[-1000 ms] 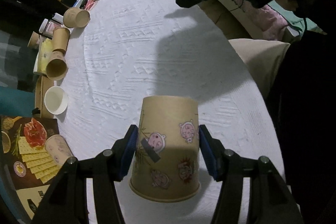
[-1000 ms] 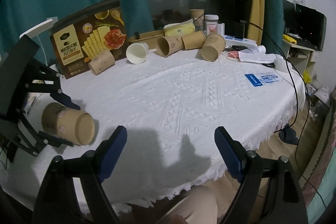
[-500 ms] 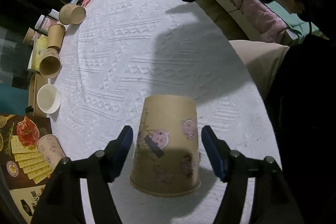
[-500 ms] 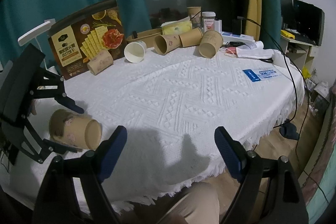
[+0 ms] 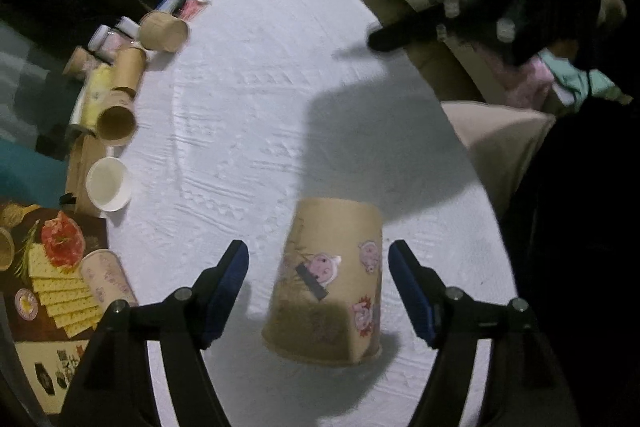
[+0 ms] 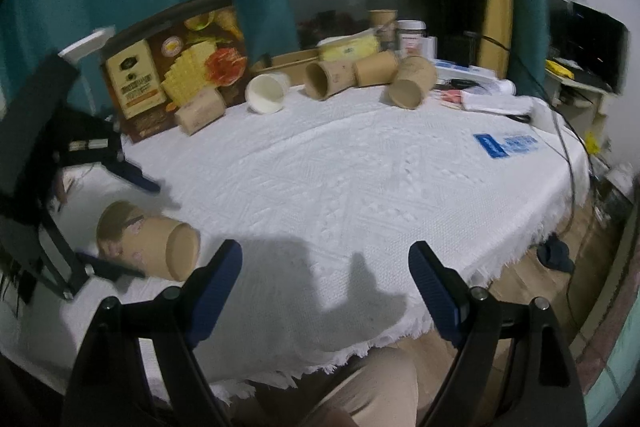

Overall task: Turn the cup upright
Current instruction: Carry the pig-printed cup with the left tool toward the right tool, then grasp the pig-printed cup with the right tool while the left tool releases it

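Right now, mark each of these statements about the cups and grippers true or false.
1. The left gripper clamps the cartoon cup. False: its jaws have just been opening, and the cup sits between them with a gap on each side.
2. The cartoon cup is on its side, not upright. True.
3. The right gripper is open and holds nothing. True.
4. The white cup at the far edge stands upright. False: it lies on its side, mouth facing the right wrist camera.

Both tools apart, nothing gripped

Left tool (image 5: 318, 291) has just been opening, pads clear on both sides; right tool (image 6: 325, 287) gapes wide, tilted downward.
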